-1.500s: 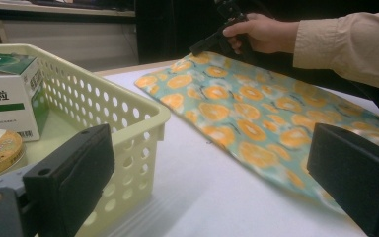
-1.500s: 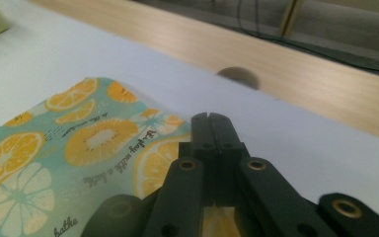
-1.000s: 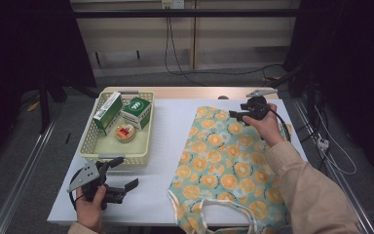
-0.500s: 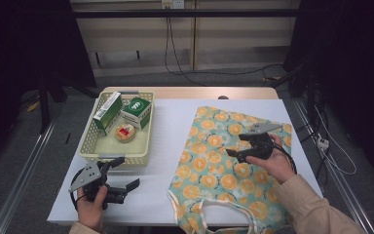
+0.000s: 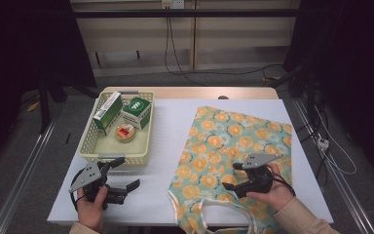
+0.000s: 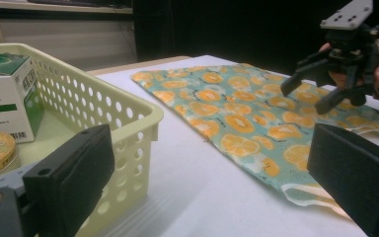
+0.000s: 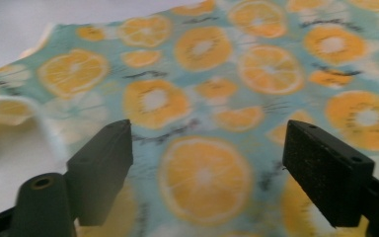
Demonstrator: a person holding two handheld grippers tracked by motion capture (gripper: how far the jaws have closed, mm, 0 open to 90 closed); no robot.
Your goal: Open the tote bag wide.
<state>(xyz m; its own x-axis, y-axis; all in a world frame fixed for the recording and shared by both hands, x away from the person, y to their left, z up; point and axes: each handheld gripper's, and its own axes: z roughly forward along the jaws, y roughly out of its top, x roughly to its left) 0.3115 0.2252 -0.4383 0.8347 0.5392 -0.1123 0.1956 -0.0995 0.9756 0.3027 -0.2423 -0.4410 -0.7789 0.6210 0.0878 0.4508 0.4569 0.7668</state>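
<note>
white table under dim light: an orange-print cloth bag lies flat at its right. the right gripper, jaws just opened wide and empty, hovers near the bag's handles; next, probably pinch the thin, limp fabric. the left gripper waits open beside the perforated plastic basket.

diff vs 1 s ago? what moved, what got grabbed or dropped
The right tool came from the far edge of the orange-print bag back to its near end by the handles, above the cloth. Its jaws have just been opening and hold nothing. Unchanged: the left tool, open by the basket, plus the bag and the basket's boxes.
</note>
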